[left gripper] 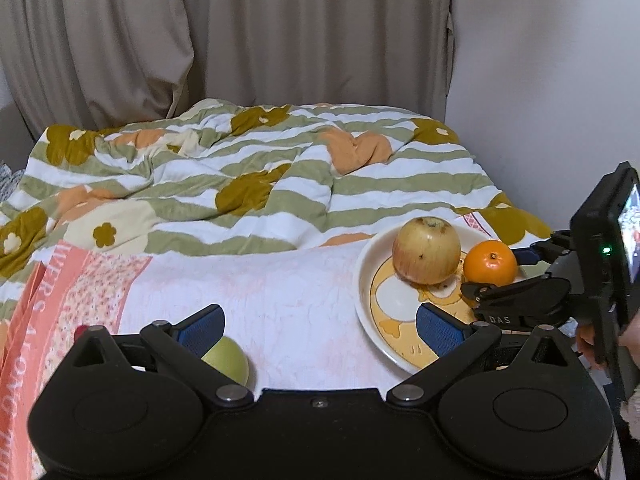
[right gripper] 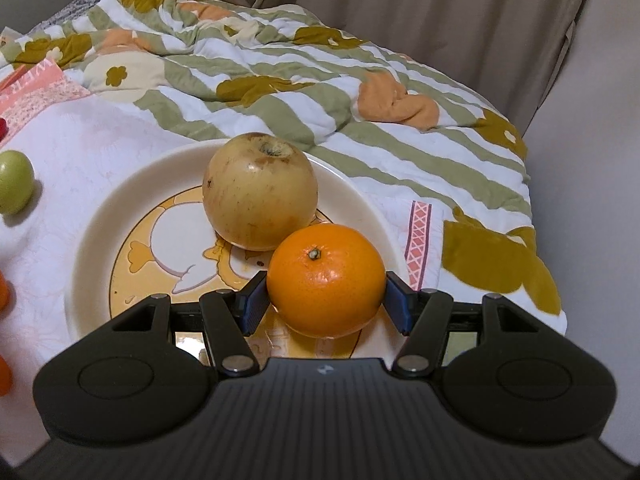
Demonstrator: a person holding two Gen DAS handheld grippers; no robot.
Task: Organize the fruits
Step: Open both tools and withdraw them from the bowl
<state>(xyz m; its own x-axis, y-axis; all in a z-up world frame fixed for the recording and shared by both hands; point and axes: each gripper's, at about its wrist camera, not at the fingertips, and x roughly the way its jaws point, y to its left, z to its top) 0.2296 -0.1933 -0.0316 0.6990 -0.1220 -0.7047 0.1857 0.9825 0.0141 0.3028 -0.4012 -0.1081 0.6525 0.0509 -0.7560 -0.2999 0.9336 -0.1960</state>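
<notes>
A cream plate [right gripper: 100, 216] with a duck picture lies on the bed and holds a yellowish apple [right gripper: 260, 190] and an orange [right gripper: 325, 280], touching each other. My right gripper [right gripper: 325, 300] has its blue pads on both sides of the orange, which sits on the plate. In the left wrist view the plate [left gripper: 366, 280], apple [left gripper: 426, 250] and orange [left gripper: 490, 262] are at the right, with the right gripper [left gripper: 516, 258] at the orange. My left gripper [left gripper: 320, 326] is open and empty over the sheet. A green fruit [left gripper: 228, 360] lies by its left finger and also shows in the right wrist view [right gripper: 14, 182].
A striped floral quilt [left gripper: 240, 168] is bunched across the far half of the bed. Beige curtains [left gripper: 280, 32] hang behind, and a wall is at the right. Orange items [right gripper: 3, 292] and a red item [right gripper: 2, 126] sit at the left edge of the right wrist view.
</notes>
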